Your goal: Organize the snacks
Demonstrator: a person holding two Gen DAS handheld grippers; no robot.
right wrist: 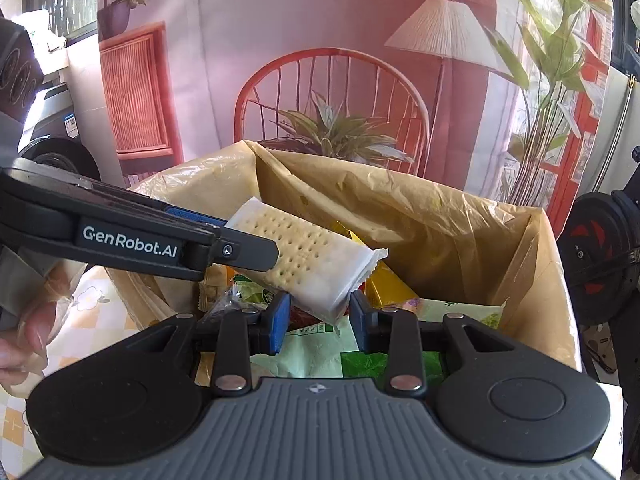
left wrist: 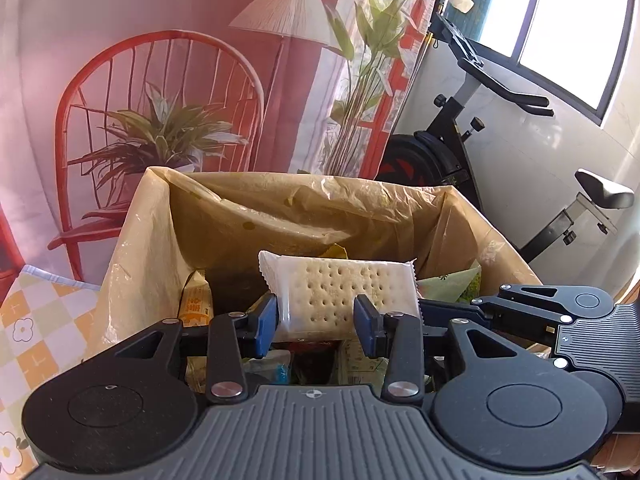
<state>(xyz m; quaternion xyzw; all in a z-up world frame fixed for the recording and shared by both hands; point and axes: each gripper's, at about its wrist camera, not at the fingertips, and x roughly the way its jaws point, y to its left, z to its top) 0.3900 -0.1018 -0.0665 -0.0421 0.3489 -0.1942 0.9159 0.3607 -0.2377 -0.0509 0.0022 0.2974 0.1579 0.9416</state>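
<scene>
A white-wrapped cracker pack [left wrist: 336,292] sits between the blue pads of my left gripper [left wrist: 316,320], which is shut on it above a plastic-lined cardboard box [left wrist: 280,204]. In the right wrist view the same cracker pack [right wrist: 308,256] is held by my left gripper [right wrist: 218,232] coming from the left, and its lower end lies between the pads of my right gripper [right wrist: 320,320], which is shut on that end. Several snack packets [right wrist: 320,352] lie in the box [right wrist: 460,220] below. My right gripper also shows in the left wrist view [left wrist: 448,308] at the pack's right end.
A checkered floral tablecloth [left wrist: 36,320] covers the table left of the box. A printed backdrop with a red chair [left wrist: 160,120] hangs behind. An exercise bike [left wrist: 500,120] stands at the right. The person's hand [right wrist: 28,332] shows at the left edge.
</scene>
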